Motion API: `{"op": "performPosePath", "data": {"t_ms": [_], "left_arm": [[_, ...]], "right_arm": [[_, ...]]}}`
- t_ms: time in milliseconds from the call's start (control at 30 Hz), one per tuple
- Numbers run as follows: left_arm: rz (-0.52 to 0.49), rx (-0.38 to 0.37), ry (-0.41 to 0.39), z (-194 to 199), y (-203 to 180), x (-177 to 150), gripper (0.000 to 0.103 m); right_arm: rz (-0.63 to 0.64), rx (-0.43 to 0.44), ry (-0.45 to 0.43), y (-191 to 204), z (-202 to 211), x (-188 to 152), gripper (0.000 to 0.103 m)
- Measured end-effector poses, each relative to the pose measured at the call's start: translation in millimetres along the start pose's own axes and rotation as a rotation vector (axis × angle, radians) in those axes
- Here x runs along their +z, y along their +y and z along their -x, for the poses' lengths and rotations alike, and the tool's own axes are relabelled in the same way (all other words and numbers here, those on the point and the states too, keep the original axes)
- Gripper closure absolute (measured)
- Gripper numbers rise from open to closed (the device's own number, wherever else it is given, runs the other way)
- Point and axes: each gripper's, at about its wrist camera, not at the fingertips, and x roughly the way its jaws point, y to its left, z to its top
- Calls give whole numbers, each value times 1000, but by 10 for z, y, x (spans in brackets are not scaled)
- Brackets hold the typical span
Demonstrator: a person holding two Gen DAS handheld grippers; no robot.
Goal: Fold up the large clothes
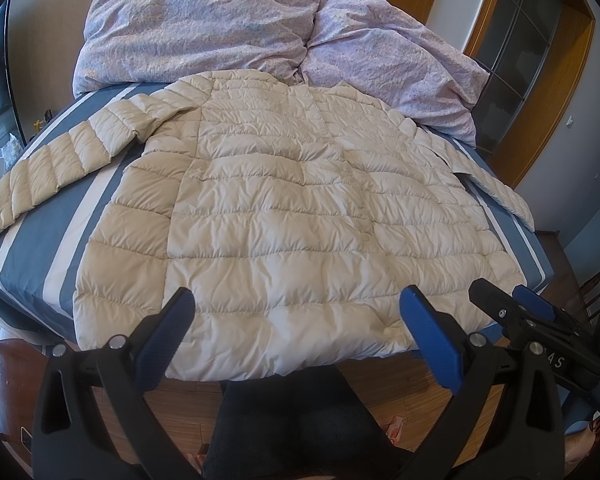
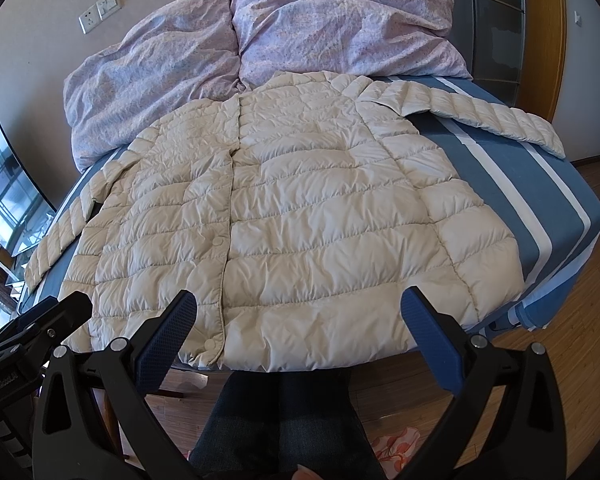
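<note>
**Inventory count: items in view**

One cream quilted jacket [image 1: 284,208], with two sleeves spread out and three snap buttons visible on its front in the right wrist view; one bed [image 1: 40,240] with a blue and white striped sheet; two lilac floral pillows [image 2: 340,28]; two tools, left tool [image 1: 296,308] and right tool [image 2: 298,308], each with two blue-padded fingers set apart; one wall socket [image 2: 88,20]; one wall switch [image 2: 109,3].

Both wrist views look down from the foot of the bed [image 1: 28,248] toward the quilt [image 1: 204,28] against the wall. They share the cream jacket [image 1: 300,216], filling each frame's middle from close by.
</note>
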Motion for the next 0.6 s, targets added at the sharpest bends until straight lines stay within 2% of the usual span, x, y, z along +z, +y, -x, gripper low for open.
{"op": "performPosePath", "data": {"t_ms": [367, 600], "left_arm": [[1, 0, 1, -3, 2, 1, 2], [-1, 12, 11, -130, -18, 94, 2]], "right_arm": [[4, -5, 2, -45, -12, -15, 1], [13, -16, 12, -55, -160, 97, 1]]}}
